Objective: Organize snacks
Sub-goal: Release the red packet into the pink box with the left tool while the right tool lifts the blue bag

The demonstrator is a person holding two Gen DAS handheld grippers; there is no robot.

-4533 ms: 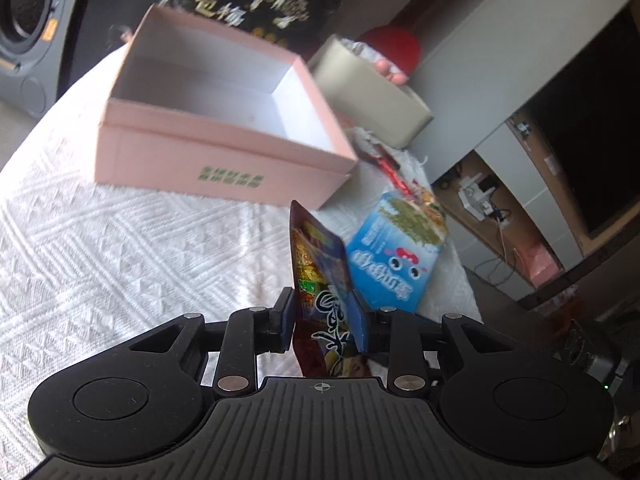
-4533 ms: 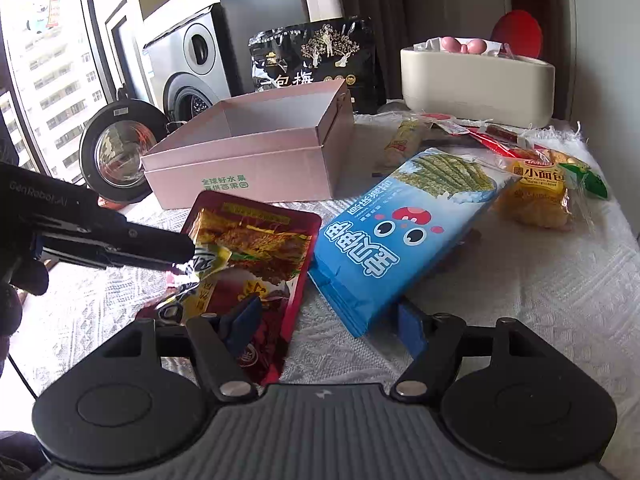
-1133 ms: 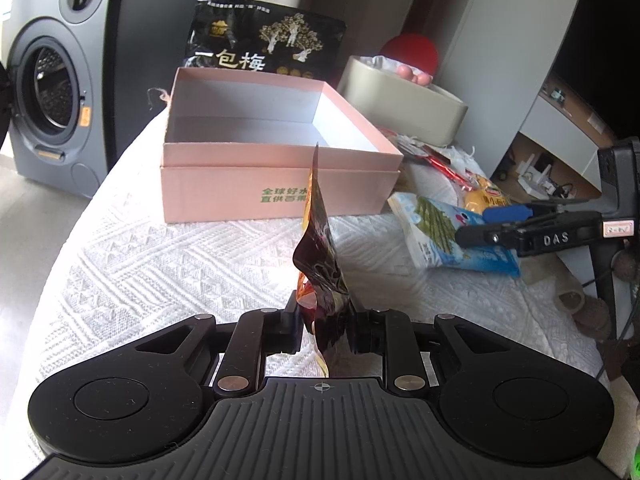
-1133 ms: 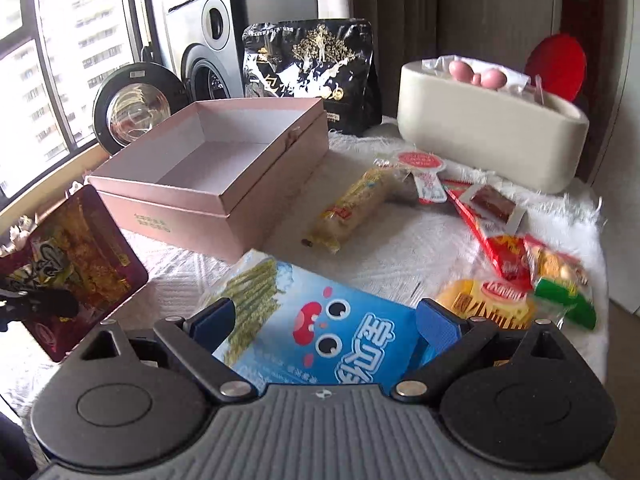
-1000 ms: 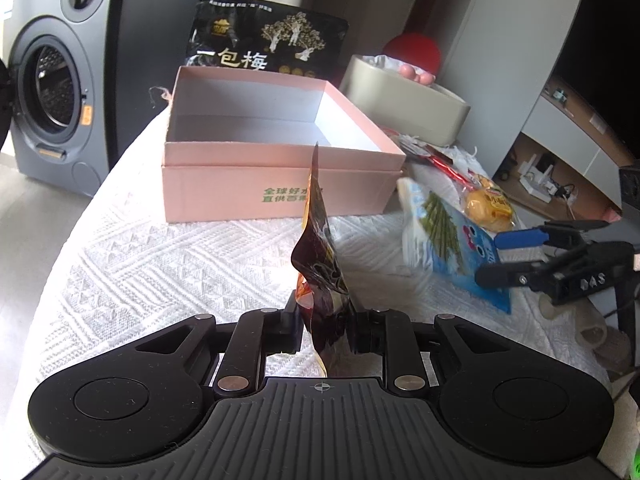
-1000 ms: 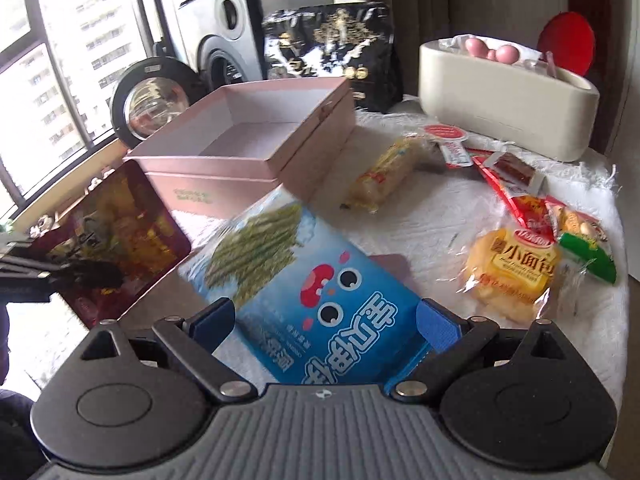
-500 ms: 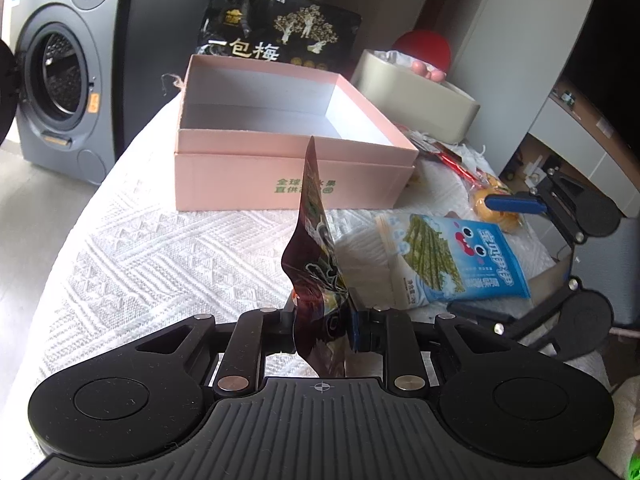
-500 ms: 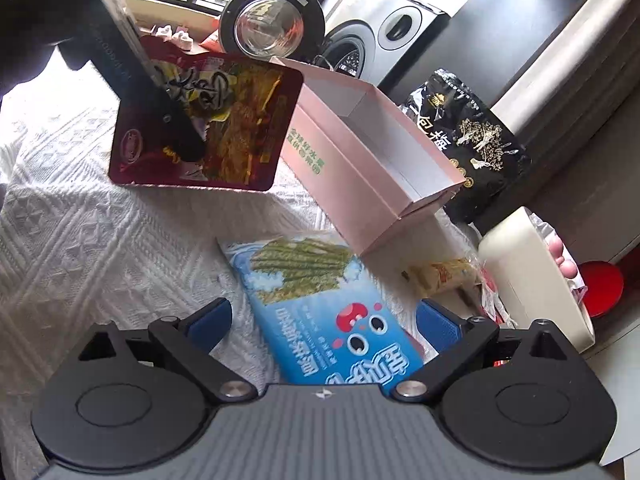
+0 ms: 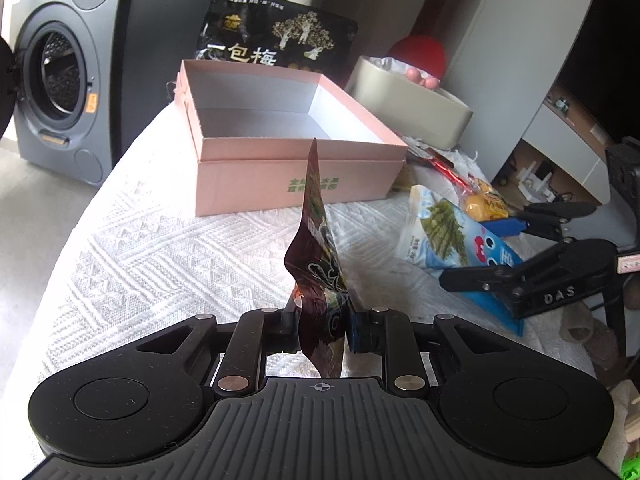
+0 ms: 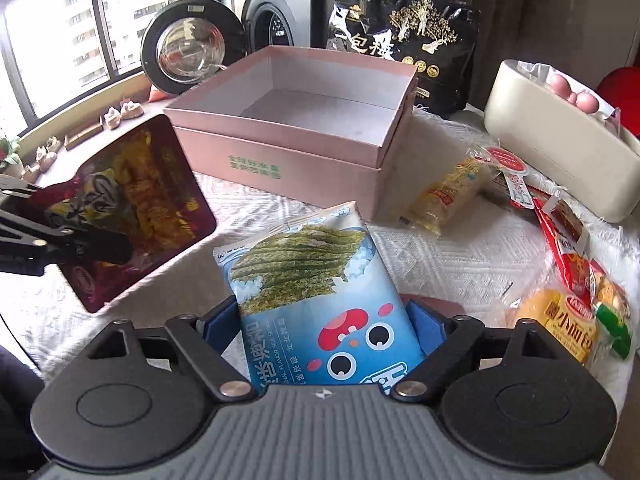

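Observation:
My left gripper (image 9: pixel 322 328) is shut on the lower edge of a dark red snack pouch (image 9: pixel 316 240), which stands edge-on and upright above the white cloth in front of the open pink box (image 9: pixel 296 184). In the right wrist view the same pouch (image 10: pixel 136 216) hangs at the left, face on. My right gripper (image 10: pixel 324 324) has its jaws closing on a blue seaweed packet (image 10: pixel 316 264), and the blue pads meet its two long edges. The packet (image 9: pixel 440 224) tilts up off the cloth, right of the box (image 10: pixel 280 160). The box is empty.
A black bag (image 9: pixel 276 40) stands behind the box and a cream tub (image 9: pixel 412 108) sits at the back right. On the cloth at the right lie a yellow stick packet (image 10: pixel 448 196), a red sachet (image 10: pixel 564 232) and a bun packet (image 10: pixel 560 328). A washing machine (image 9: pixel 56 80) stands left.
The right gripper rolled back level over the blue packet and its jaws narrowed onto the packet's sides. The left gripper stayed put with the red pouch.

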